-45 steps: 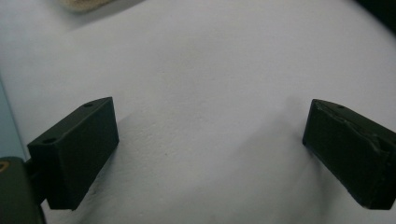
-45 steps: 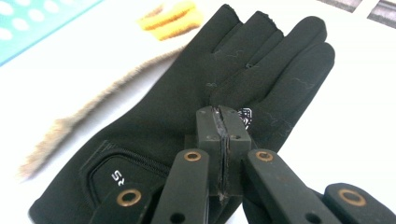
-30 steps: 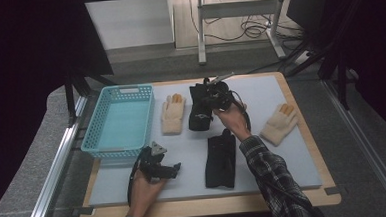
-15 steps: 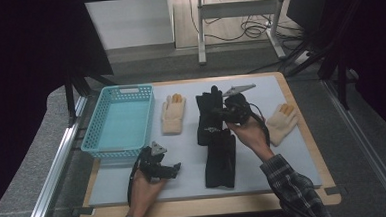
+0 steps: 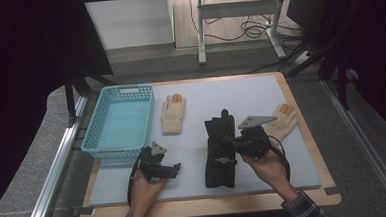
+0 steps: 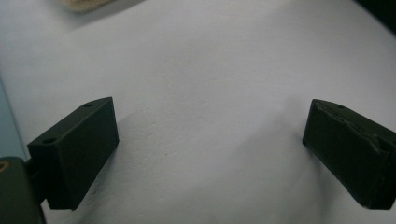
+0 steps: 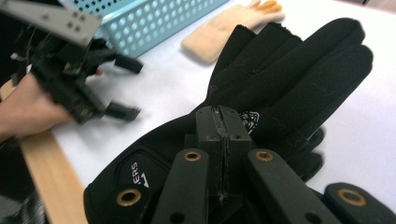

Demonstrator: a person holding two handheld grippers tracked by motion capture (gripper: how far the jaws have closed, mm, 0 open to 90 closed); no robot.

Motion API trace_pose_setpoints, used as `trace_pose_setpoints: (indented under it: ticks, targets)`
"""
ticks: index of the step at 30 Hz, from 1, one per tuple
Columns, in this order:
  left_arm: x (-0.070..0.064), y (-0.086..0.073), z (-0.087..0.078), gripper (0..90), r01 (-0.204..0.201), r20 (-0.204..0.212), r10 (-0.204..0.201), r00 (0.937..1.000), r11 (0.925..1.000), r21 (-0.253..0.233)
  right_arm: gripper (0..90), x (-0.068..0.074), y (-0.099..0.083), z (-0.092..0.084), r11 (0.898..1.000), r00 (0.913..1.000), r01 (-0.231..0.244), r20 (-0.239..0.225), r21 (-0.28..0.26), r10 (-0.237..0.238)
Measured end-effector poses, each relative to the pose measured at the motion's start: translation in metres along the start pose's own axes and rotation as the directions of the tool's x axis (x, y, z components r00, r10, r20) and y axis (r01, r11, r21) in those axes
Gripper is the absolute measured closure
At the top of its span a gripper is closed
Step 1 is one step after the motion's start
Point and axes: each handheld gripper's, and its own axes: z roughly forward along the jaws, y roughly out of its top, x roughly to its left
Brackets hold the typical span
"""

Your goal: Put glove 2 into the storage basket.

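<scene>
Two grippers work over the white mat [image 5: 260, 92]. The right gripper [image 5: 239, 142] has its jaws pressed fully together; in the right gripper view they meet pad to pad with a black glove [image 7: 285, 79] hanging just beyond their tips. Whether fabric is pinched between them cannot be told. In the high view this black glove [image 5: 221, 132] lies partly stacked over a second black glove [image 5: 220, 167] near the mat's middle, fingers pointing away from the person.

The left gripper [image 5: 174, 169] rests low near the front left of the mat, jaws spread wide, with bare mat between them in the left gripper view.

A turquoise basket [image 5: 102, 138] sits at the mat's left edge. One cream glove [image 5: 173, 115] lies just right of it; another cream glove [image 5: 282, 121] lies near the right edge, just beyond the right gripper
</scene>
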Motion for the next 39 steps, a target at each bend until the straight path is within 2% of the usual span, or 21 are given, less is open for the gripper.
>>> trace_pose_setpoints:
  ticks: [3, 7, 13, 16, 17, 21, 24, 26, 31, 35, 39]
  targets:
    - [0.0, 0.0, 0.0, 3.9, 0.0, 0.0, 0.0, 1.0, 1.0, -0.002, 87.8, 0.004, -0.014, 0.006, 1.0, 1.0, -0.007, 0.005, 0.016, 0.007]
    - [0.0, 0.0, 0.0, 3.9, 0.004, -0.001, -0.004, 1.0, 1.0, -0.005, 87.7, 0.0, -0.029, 0.022, 0.999, 0.9991, -0.04, 0.013, 0.035, 0.039]
    - [0.0, 0.0, 0.0, 3.9, 0.0, -0.001, 0.0, 1.0, 1.0, -0.002, 86.8, -0.004, -0.041, 0.036, 0.997, 0.9966, -0.053, 0.065, 0.047, 0.05]
    - [0.0, 0.0, 0.0, 3.9, 0.0, -0.002, 0.0, 1.0, 1.0, -0.002, 83.5, -0.004, -0.05, 0.044, 0.997, 0.9967, -0.05, 0.067, 0.065, 0.045]
    - [0.0, 0.0, 0.0, 3.9, 0.0, -0.002, 0.0, 1.0, 1.0, -0.002, 79.3, -0.004, -0.052, 0.046, 0.996, 0.9969, -0.05, 0.064, 0.069, 0.046]
    - [0.0, 0.0, 0.0, 3.9, 0.0, -0.002, 0.0, 1.0, 1.0, -0.002, 66.3, -0.007, -0.05, 0.04, 0.998, 0.998, -0.036, 0.053, 0.047, 0.034]
    - [0.0, 0.0, 0.0, 3.9, 0.0, -0.002, 0.0, 1.0, 1.0, -0.002, 63.5, -0.015, -0.046, 0.03, 0.999, 0.9978, -0.023, 0.063, 0.024, 0.022]
    - [0.0, 0.0, 0.0, 3.9, 0.0, -0.002, 0.0, 1.0, 1.0, -0.001, 65.1, -0.02, -0.046, 0.025, 1.0, 0.9972, -0.016, 0.073, 0.017, 0.014]
    - [0.0, 0.0, 0.0, 3.9, 0.0, -0.002, 0.0, 1.0, 1.0, -0.002, 87.6, -0.033, -0.057, 0.02, 0.998, 0.9964, -0.017, 0.084, 0.056, 0.012]
    - [0.0, 0.0, 0.0, 3.9, 0.0, -0.002, 0.0, 1.0, 1.0, -0.002, 88.5, -0.037, -0.072, 0.022, 0.995, 0.9972, -0.017, 0.074, 0.094, 0.01]
    - [0.0, 0.0, 0.0, 3.9, 0.0, -0.002, 0.0, 1.0, 1.0, -0.002, 88.5, -0.037, -0.083, 0.023, 0.996, 0.9979, -0.016, 0.064, 0.092, 0.01]
